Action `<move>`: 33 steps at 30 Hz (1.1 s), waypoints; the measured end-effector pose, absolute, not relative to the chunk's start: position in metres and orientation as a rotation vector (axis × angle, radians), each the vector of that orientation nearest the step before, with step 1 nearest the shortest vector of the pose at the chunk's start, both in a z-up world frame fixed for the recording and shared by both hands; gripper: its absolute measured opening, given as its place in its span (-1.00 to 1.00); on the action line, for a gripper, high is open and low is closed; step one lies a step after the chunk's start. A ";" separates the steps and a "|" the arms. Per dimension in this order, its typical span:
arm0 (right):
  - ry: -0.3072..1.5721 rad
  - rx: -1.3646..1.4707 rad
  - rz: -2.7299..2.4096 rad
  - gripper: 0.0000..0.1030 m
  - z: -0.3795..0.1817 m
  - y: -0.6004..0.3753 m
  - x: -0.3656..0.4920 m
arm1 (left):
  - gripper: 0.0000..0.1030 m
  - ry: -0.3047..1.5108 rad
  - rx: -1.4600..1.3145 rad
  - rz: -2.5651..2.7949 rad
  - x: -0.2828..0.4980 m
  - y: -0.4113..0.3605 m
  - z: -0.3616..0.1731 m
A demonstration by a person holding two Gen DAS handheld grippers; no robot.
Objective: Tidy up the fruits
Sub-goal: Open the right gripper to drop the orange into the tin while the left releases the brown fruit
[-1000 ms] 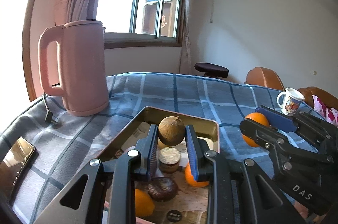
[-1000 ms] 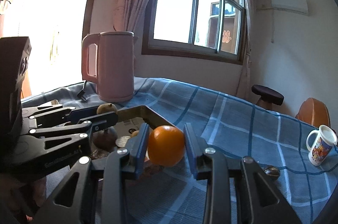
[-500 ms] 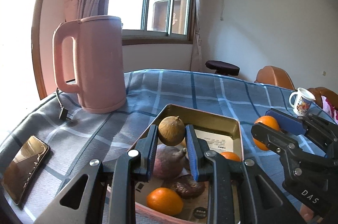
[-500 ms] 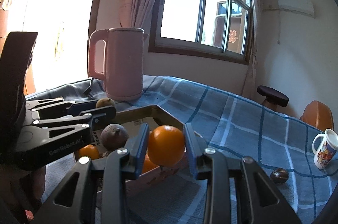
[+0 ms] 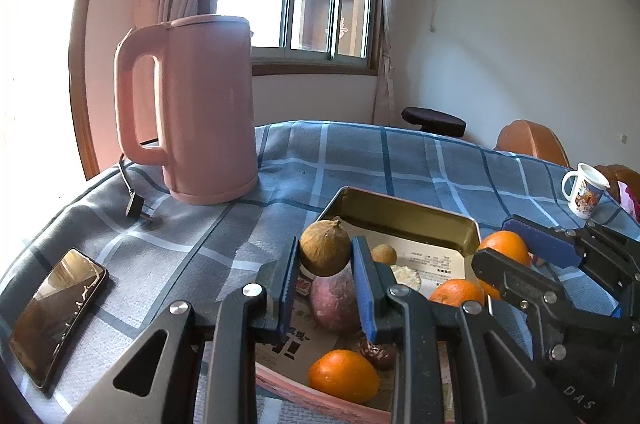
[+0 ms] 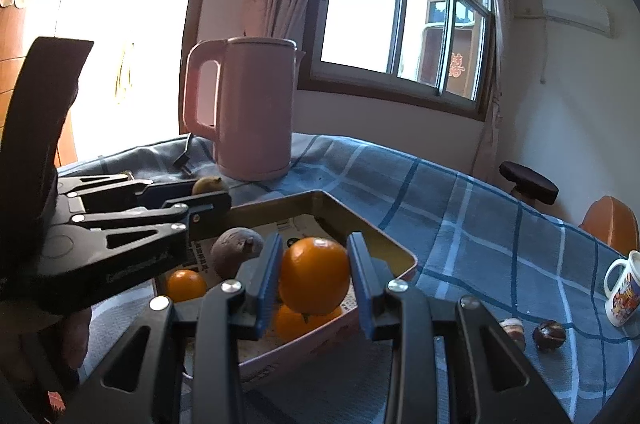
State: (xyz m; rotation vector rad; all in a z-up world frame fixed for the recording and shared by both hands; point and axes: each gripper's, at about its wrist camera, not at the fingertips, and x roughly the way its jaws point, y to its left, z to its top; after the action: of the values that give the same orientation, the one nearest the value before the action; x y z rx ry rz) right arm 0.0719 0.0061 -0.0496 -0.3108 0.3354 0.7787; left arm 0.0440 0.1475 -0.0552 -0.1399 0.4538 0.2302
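My left gripper [image 5: 325, 260] is shut on a round brown fruit [image 5: 325, 247] and holds it above the near left part of a gold metal tin [image 5: 404, 214]. The tin holds a purple-brown fruit [image 5: 334, 302], oranges [image 5: 343, 376] and small dark pieces. My right gripper [image 6: 314, 276] is shut on an orange [image 6: 314, 276] and holds it over the tin's right edge [image 6: 394, 250]. In the left wrist view the right gripper [image 5: 516, 256] and its orange [image 5: 503, 248] show at the right. In the right wrist view the left gripper [image 6: 208, 193] shows at the left.
A pink kettle [image 5: 192, 107] stands at the back left, its plug [image 5: 138, 212] on the blue checked cloth [image 5: 360, 159]. A phone [image 5: 56, 312] lies at the near left. A printed mug [image 6: 622, 290] and two dark chestnuts [image 6: 550, 334] lie to the right.
Both grippers have pulled back and risen a little, each still holding its fruit. The tin and the kettle now sit farther forward and more fully in view.
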 end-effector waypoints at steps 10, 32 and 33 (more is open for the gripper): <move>0.353 -0.341 0.803 -0.29 -0.056 0.018 0.070 | -0.45 0.477 -0.134 0.233 0.047 0.150 -0.057; 0.438 -0.375 0.823 -0.26 -0.065 0.032 0.079 | -0.45 0.526 -0.129 0.230 0.054 0.150 -0.060; 0.441 -0.375 0.826 -0.26 -0.065 0.032 0.079 | -0.45 0.525 -0.130 0.228 0.054 0.150 -0.060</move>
State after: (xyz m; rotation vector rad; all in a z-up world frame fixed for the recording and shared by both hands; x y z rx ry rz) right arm 0.0792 0.0318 -0.0650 -0.3750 0.4414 0.8261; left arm 0.0539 0.1501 -0.0596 -0.1302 0.5250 0.2285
